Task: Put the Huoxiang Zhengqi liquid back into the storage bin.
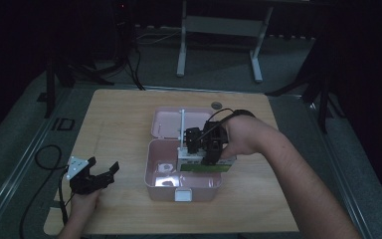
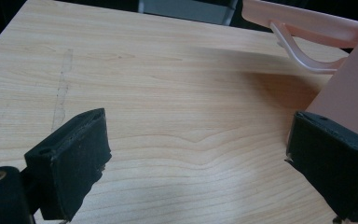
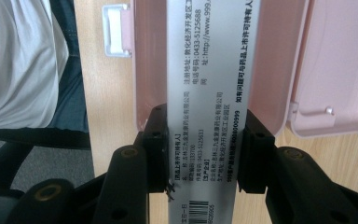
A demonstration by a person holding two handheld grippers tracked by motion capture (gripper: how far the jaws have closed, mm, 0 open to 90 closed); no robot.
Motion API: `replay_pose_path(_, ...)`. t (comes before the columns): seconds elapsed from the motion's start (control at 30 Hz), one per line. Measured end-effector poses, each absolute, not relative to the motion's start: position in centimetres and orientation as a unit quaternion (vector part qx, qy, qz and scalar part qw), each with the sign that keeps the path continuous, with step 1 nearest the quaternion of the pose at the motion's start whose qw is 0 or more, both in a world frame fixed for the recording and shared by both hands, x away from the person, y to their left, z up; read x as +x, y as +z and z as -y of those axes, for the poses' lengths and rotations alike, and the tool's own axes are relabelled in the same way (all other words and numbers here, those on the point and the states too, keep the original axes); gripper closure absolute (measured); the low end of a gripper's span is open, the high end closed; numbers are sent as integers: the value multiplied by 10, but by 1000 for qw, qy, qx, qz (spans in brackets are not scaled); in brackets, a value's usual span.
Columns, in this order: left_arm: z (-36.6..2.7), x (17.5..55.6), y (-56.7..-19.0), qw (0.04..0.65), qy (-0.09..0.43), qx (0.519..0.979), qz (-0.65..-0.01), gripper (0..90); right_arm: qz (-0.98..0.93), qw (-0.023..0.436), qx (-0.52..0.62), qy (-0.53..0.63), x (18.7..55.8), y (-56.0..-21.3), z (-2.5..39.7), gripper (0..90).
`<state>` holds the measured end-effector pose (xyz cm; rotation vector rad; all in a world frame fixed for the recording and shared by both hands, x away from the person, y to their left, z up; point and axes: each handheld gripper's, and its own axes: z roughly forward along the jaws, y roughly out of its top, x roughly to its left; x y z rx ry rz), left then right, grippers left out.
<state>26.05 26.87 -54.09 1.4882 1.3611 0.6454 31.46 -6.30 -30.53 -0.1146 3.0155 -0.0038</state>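
A: State the right tool [image 3: 205, 154].
B: Its jaws are clamped on the long sides of a silver printed cardboard medicine box [image 3: 212, 70], held over the open pink plastic storage case [image 1: 154, 172] on the wooden worktop [image 1: 119, 109].
A: Handling?
B: Probably light and crushable; grip mid-length, gently.
A: Left tool [image 1: 99, 177]?
B: Jaws wide apart, empty, just beside the case.

Black tools [image 1: 98, 175]; grey plate, black cables; bare forearms.
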Motion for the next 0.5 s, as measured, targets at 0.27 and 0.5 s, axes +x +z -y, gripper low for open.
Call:
replay_pose_path(0.27, -269, 260, -541, 491, 265, 613, -559, 62, -997, 57, -45, -4, 313, -314, 53, 620)
replay_pose_path(0.5, -269, 260, -541, 491, 265, 613, -559, 61, -998, 54, -43, -6, 311, -318, 48, 620)
